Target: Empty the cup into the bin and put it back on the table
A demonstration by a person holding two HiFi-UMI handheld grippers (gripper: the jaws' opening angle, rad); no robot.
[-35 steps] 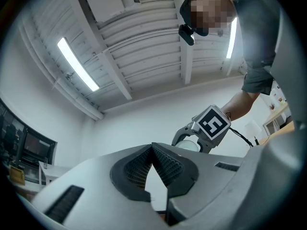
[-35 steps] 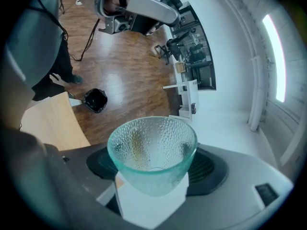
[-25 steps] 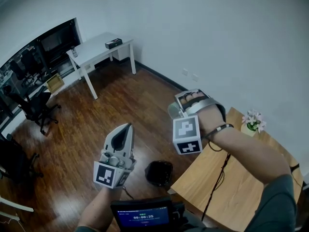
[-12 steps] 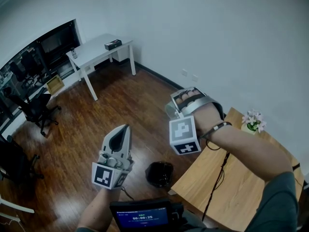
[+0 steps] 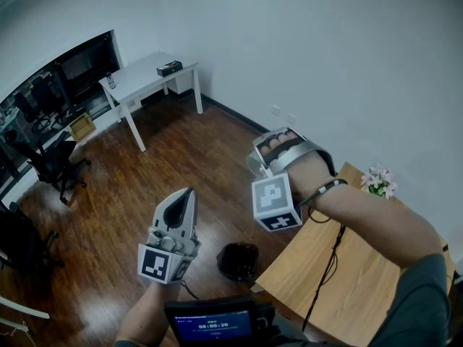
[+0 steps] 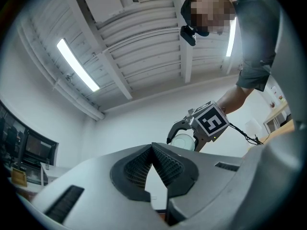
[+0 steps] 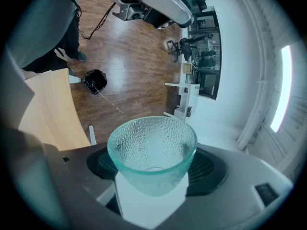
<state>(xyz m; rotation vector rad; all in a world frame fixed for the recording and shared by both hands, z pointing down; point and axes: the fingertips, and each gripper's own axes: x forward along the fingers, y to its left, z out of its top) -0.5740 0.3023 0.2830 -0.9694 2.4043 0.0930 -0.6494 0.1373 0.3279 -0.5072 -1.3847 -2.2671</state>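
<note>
The right gripper (image 5: 264, 161) is clamped on the cup (image 7: 152, 147). Its own view shows the pads pressing the pebbled glass low on both sides, which leaves the rim free for pouring. The cup hangs in the air out past the left edge of the table (image 5: 347, 280), over the floor (image 5: 188, 150) and not over the wood, probably so that any spill misses the tabletop. The bin (image 5: 239, 260) stands on the floor just off the table's near left corner. It is lower than the cup and nearer the person, so the cup does not seem to be over the bin's mouth yet. I see nothing inside the cup, though clear glass could hide a little water, so I cannot say whether the emptying is already done. The left gripper (image 5: 187, 197) points upward with its jaws closed tip to tip on nothing. It sits well to the left of the bin, apparently parked out of the way since one gripper can handle the cup alone. A pot of flowers (image 5: 379, 181) stands at the table's far edge, leaving plenty of bare wood for setting the cup back down.
</note>
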